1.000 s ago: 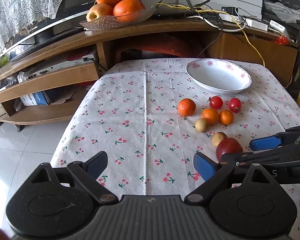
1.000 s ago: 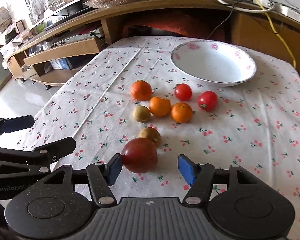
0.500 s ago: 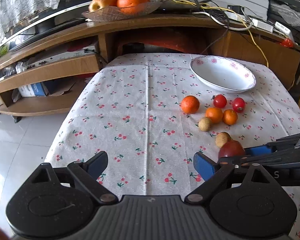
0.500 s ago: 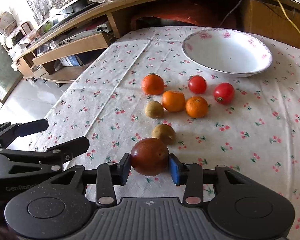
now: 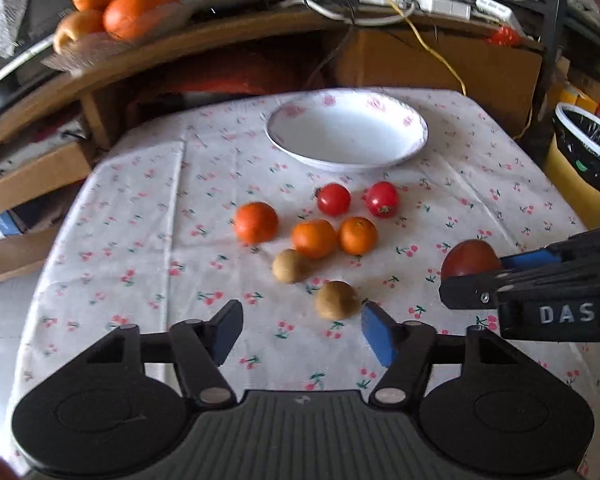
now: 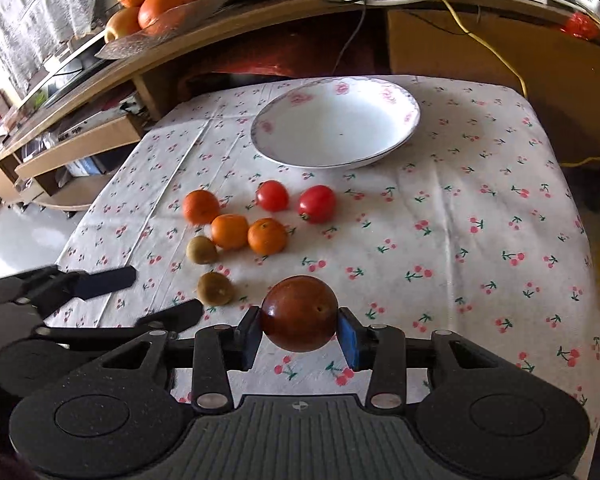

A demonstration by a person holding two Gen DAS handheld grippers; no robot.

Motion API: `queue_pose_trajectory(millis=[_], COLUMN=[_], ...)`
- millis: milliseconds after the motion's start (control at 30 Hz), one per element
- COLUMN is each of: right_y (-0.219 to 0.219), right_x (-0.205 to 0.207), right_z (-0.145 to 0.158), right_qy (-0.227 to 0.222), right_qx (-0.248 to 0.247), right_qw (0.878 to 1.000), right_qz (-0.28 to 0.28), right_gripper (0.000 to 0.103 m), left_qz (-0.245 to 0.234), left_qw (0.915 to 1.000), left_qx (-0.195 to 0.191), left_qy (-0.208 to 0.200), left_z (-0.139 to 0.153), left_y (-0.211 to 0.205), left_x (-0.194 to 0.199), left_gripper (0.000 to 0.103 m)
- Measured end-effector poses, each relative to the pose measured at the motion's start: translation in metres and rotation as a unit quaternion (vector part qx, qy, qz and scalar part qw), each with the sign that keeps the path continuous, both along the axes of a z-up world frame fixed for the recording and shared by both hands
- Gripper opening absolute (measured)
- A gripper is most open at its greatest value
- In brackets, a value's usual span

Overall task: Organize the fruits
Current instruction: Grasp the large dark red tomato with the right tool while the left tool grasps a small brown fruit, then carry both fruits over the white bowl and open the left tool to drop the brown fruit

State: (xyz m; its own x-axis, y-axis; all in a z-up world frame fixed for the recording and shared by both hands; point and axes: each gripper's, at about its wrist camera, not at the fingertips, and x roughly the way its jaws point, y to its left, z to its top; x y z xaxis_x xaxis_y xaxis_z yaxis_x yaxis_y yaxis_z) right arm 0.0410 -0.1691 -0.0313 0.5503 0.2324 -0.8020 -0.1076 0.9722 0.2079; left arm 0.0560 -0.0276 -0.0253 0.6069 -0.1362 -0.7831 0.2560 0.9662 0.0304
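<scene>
My right gripper (image 6: 299, 338) is shut on a dark red apple (image 6: 299, 313) and holds it above the cloth; the same apple (image 5: 470, 258) shows at the right in the left wrist view. My left gripper (image 5: 302, 332) stands open and empty, with a brown kiwi (image 5: 336, 300) just ahead of its right finger. A second kiwi (image 5: 290, 266), three oranges (image 5: 314, 238) and two red tomatoes (image 5: 333, 199) lie in a cluster on the cloth. Behind them sits an empty white bowl (image 5: 346, 136) with a pink flower rim.
The table wears a white cherry-print cloth (image 6: 480, 220). Behind it runs a wooden shelf unit (image 6: 480, 60) with cables and a glass dish of oranges (image 6: 160, 4). A yellow bin (image 5: 584, 160) with a black liner stands off the table's right side.
My right gripper closed on the dark red apple and lifted it off the cloth. My left gripper moved forward and right, toward the kiwis, and stayed open.
</scene>
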Motion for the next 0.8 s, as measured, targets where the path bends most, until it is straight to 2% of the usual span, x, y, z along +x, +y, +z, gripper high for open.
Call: queue_pose_trajectory(millis=[167, 400, 500, 800], right_y=[-0.006, -0.008, -0.010, -0.010], right_x=[0.005, 0.007, 0.007, 0.010], right_z=[-0.007, -0.010, -0.010, -0.008], right_qy=[0.013, 0.018, 0.021, 0.016], right_qx=[0.004, 0.008, 0.008, 0.006], right_qw=[1.000, 1.000, 1.000, 1.000], right_qz=[-0.009, -0.009, -0.011, -0.010], right_gripper=[0.035, 0.035, 0.035, 0.035], left_qz=[-0.005, -0.016, -0.023, -0.026], left_qw=[0.9996, 0.9992, 0.9991, 0.9991], left_qx=[-0.018, -0.027, -0.028, -0.020], left_qy=[0.020, 0.024, 0.023, 0.025], left_z=[-0.014, -0.022, -0.022, -0.016], left_y=[-0.005, -0.012, -0.013, -0.011], left_x=[0.012, 0.020, 0.019, 0.016], left_gripper=[0.051, 0.043, 0.036, 0.036])
